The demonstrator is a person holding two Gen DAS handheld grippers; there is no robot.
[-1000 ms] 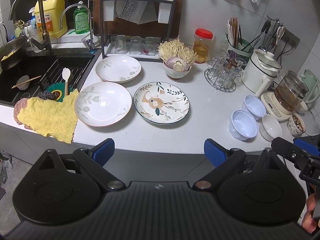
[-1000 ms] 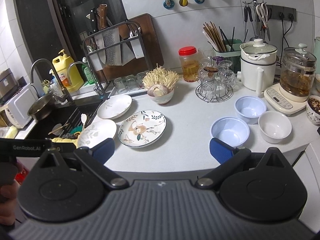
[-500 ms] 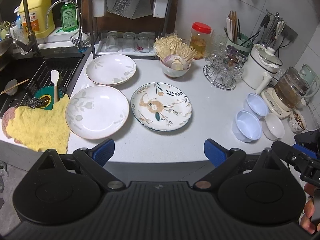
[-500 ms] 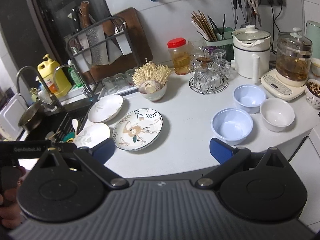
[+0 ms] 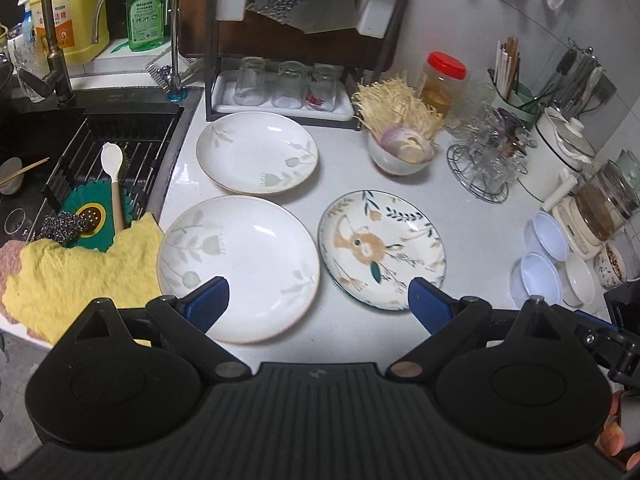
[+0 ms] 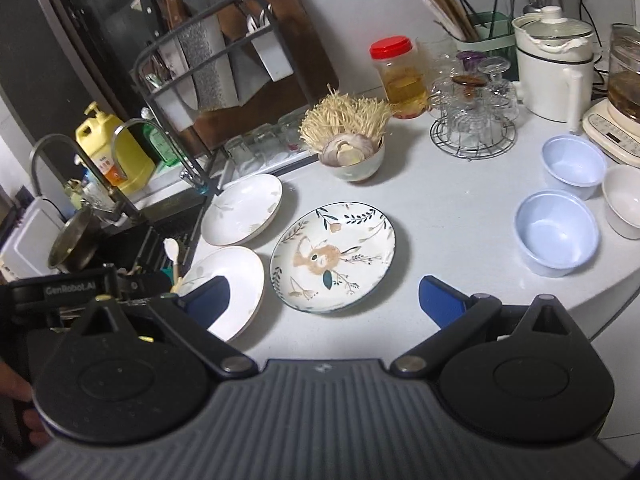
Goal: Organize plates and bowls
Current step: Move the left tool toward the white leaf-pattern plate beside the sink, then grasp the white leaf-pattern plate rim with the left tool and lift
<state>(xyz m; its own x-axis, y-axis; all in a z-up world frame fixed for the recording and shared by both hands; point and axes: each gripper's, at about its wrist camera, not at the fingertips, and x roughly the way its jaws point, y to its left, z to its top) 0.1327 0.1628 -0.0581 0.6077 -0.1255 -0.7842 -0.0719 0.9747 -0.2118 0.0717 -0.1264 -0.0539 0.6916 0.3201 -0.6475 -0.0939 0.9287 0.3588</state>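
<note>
Both claws hang over the table's near edge with their blue pads spread wide and nothing between them. The left claw (image 5: 318,306) sits above the near white plate (image 5: 240,268) and the deer plate (image 5: 382,250); its left pad overlaps the white plate's near rim in the picture, though contact cannot be told. The right claw (image 6: 324,300) faces the deer plate (image 6: 332,256) from the near edge.

Only the left wrist view shows the yellow cloth (image 5: 76,276) draped over the table's near left corner, touching the near white plate, and the sink rack with its white spoon (image 5: 113,176). It shows the far white plate (image 5: 258,158) whole, just before the glass tray under the dish rack (image 5: 300,8). The bowls there are squeezed at the right edge and hard to read.

The right wrist view shows them plainly: two pale blue bowls (image 6: 558,234) (image 6: 574,166) and a white bowl (image 6: 624,200) close together near the table's right edge, well apart from the plates. It also shows the left device at its lower left.

Bare table lies between the deer plate and the blue bowls, and along the near edge. The back edge is crowded: mushroom bowl (image 6: 352,156), red-lidded jar (image 6: 400,76), wire glass stand (image 6: 472,120), white kettle (image 6: 554,68).
</note>
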